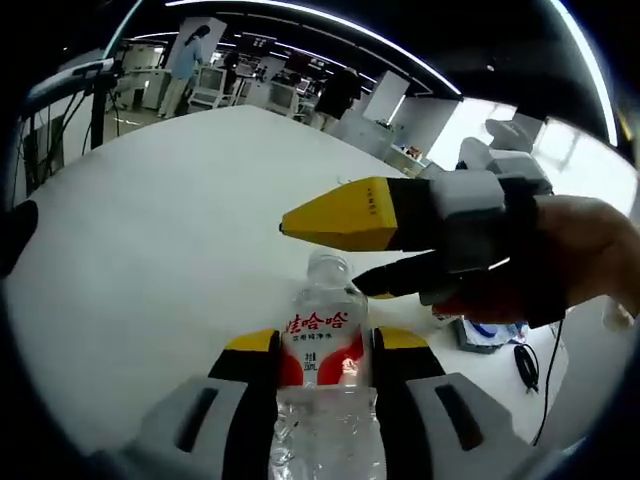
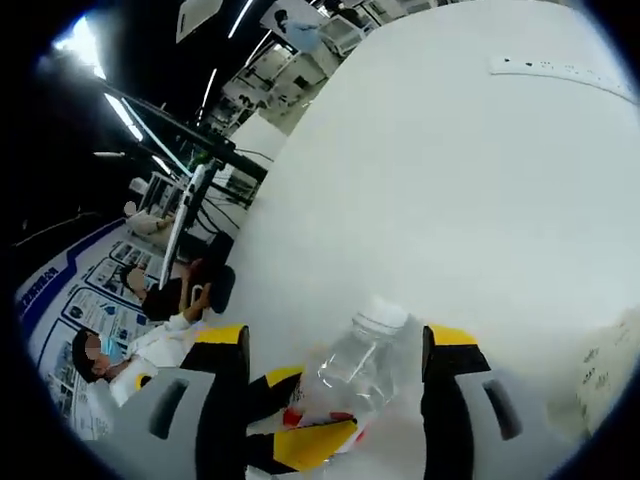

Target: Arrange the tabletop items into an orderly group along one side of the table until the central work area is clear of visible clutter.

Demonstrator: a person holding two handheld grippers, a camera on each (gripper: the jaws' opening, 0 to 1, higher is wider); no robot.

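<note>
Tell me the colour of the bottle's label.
Red and white on the bottle; the left gripper view shows it best.

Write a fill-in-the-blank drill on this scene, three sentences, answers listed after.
1. The left gripper is shut on a clear plastic ____.
2. The label on the water bottle is white and ____.
3. The right gripper, held in a person's hand, has its yellow tips at the bottle's ____.

Missing words: bottle; red; cap

The water bottle [image 1: 322, 390] has its base cut off by the left gripper view's bottom edge.
</note>
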